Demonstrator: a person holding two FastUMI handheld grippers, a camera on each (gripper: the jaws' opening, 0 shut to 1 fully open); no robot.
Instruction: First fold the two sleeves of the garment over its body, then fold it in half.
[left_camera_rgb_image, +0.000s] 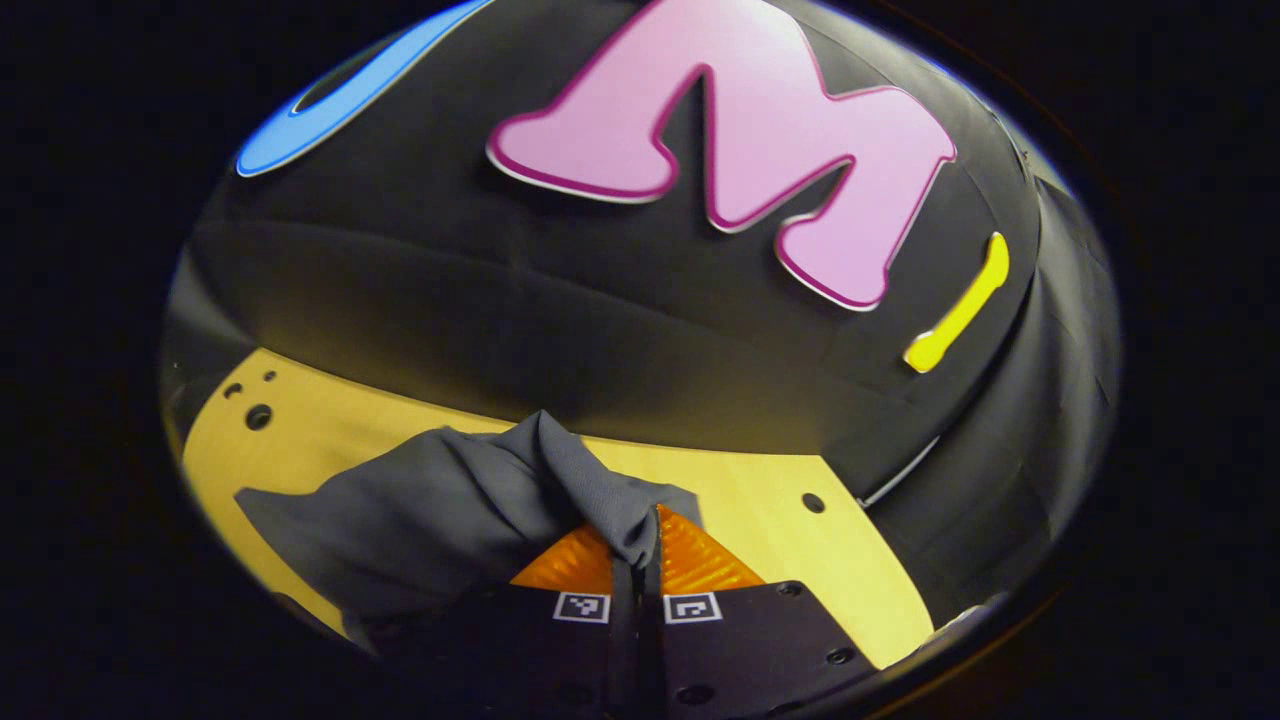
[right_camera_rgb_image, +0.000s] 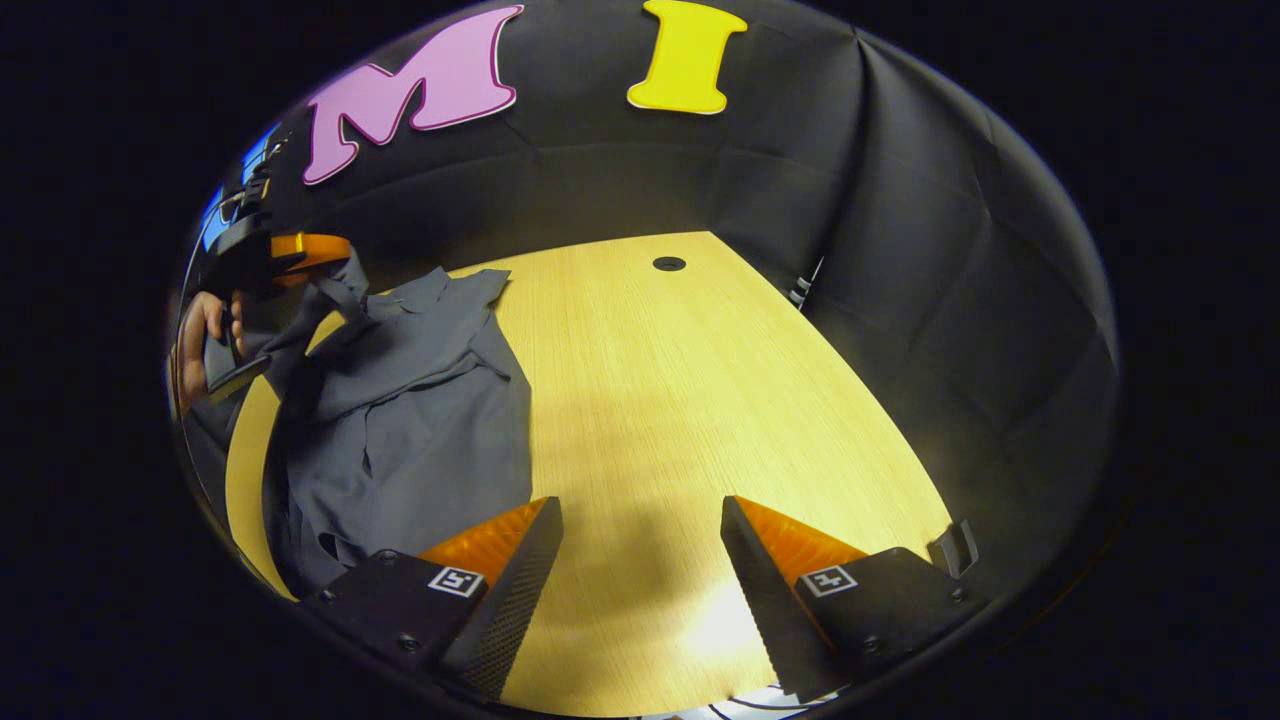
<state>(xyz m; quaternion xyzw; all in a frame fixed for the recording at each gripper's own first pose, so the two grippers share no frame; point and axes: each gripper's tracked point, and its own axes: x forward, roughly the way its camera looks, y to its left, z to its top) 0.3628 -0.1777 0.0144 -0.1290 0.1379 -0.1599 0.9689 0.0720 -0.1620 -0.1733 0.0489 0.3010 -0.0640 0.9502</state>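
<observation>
A dark grey garment (right_camera_rgb_image: 400, 420) lies on the wooden table (right_camera_rgb_image: 650, 400), at the left in the right gripper view. My left gripper (left_camera_rgb_image: 637, 545) is shut on a fold of the grey garment (left_camera_rgb_image: 450, 510), which it holds lifted off the table (left_camera_rgb_image: 760, 490). That same left gripper (right_camera_rgb_image: 300, 250) appears far off at the upper left of the right gripper view, held by a hand (right_camera_rgb_image: 195, 330), with the cloth hanging from it. My right gripper (right_camera_rgb_image: 640, 540) stands open above bare table, just right of the garment's lower edge, with nothing between its fingers.
The black cloth wall (right_camera_rgb_image: 900, 250) closes the table in at the back and right. Round holes (right_camera_rgb_image: 669, 263) are cut into the tabletop near its far edge. Bare wood stretches to the right of the garment.
</observation>
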